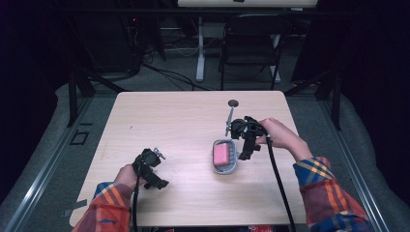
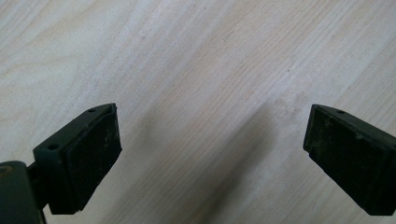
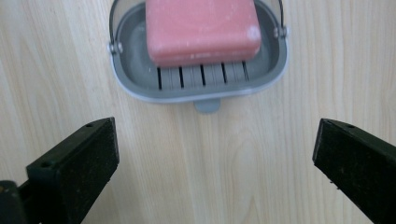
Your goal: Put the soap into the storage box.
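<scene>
A pink soap bar (image 3: 203,30) lies in a grey slotted soap dish (image 3: 140,86) right of centre on the pale wooden counter (image 1: 179,121). The bar looks hard, light and probably slippery, best gripped across its long sides. The right tongs (image 3: 215,163) sit just beside the dish, spread wide and empty. The left tongs (image 2: 212,156), equally wide and empty, point at bare counter well apart.

You're at a light wood table (image 1: 183,125), grain visible up close. Grey floor (image 1: 43,159) around it, w/ cables (image 1: 169,75) trailing behind. Beyond: black folding chair (image 1: 251,48), white desk leg (image 1: 200,48), dark curtains (image 1: 367,58) both sides. Room's dim; table's lit.
</scene>
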`<state>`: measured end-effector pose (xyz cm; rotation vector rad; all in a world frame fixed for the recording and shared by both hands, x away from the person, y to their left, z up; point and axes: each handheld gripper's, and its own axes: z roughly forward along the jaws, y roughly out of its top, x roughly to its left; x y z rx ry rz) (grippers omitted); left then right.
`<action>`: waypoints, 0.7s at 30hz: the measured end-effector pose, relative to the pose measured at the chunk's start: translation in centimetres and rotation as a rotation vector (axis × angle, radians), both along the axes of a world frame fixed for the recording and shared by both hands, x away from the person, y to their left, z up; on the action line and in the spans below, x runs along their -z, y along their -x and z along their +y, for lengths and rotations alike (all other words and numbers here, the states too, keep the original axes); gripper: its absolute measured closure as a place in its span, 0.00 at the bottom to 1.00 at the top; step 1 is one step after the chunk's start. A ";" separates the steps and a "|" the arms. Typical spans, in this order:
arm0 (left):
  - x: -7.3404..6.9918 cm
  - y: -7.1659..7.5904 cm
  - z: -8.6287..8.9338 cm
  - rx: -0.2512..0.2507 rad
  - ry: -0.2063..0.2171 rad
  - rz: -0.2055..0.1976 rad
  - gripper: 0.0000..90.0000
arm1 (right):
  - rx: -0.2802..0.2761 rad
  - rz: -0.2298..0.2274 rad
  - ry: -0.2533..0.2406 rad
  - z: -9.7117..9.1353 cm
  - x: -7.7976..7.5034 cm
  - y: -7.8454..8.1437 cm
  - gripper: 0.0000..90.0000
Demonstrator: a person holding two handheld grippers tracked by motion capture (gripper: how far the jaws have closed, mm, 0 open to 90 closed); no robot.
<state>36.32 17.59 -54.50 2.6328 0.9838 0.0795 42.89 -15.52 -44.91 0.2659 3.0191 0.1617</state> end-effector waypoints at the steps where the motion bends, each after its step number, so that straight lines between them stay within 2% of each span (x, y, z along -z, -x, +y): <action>1: 0.0 0.0 0.0 0.000 0.000 -0.001 0.04 | -0.001 -0.003 0.012 -0.3 -0.1 0.1 0.00; 5: 0.0 0.0 0.0 0.000 -0.002 0.002 0.04 | 0.010 -0.012 0.019 -1.5 -0.1 0.7 0.00; 6: 0.0 0.0 0.0 0.000 -0.002 0.002 0.04 | 0.009 -0.016 0.034 -2.1 -0.1 1.0 0.00; 9: 0.0 0.0 0.0 -0.002 0.001 0.002 0.04 | 0.017 -0.021 0.029 -2.6 0.1 1.3 0.00; 12: 0.0 0.0 0.0 0.000 -0.001 0.004 0.04 | 0.035 -0.033 0.054 -3.5 0.4 1.8 0.01; 21: 0.0 0.0 0.0 -0.001 0.000 0.004 0.04 | 0.053 -0.025 0.064 -5.2 1.4 2.7 0.02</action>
